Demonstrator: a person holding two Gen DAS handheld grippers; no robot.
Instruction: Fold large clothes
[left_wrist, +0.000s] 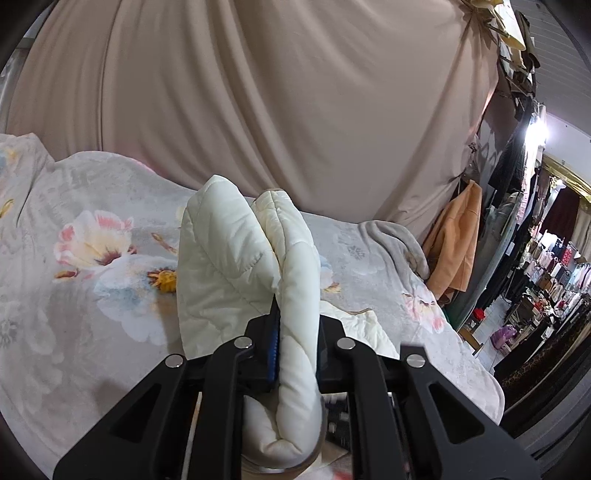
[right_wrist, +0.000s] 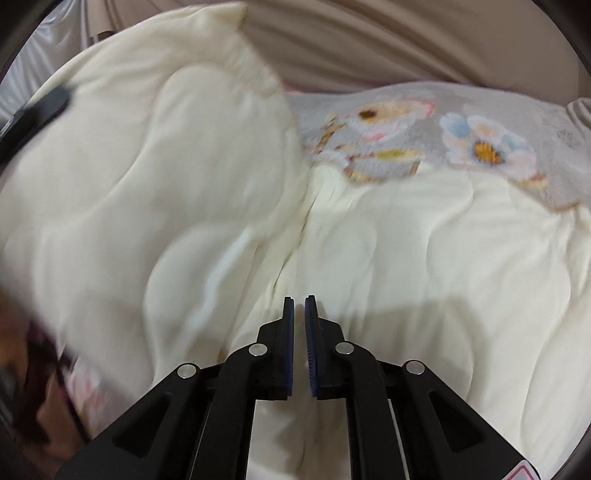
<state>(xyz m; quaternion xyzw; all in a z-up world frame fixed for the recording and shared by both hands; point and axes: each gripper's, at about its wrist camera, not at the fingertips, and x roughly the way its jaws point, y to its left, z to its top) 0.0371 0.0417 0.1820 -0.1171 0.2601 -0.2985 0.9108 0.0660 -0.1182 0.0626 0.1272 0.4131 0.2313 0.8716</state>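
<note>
While clamped, jacket (left_wrist: 236, 266) edge aloft

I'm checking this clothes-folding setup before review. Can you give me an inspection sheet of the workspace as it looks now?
Surface: bed under a grey floral-print blanket.
Job's things: cream quilted padded garment, spread on the bed; a folded part of it is lifted.
Clutter: crumpled grey fleece cloth at the bed's far edge.
Grippers: left gripper shut on the lifted garment fold; right gripper shut, nothing between its pads, above the garment.
Cables: nothing seen.
Surroundings: beige draped curtain behind the bed; orange garment hanging beside it; racks of clothes at the side.
</note>
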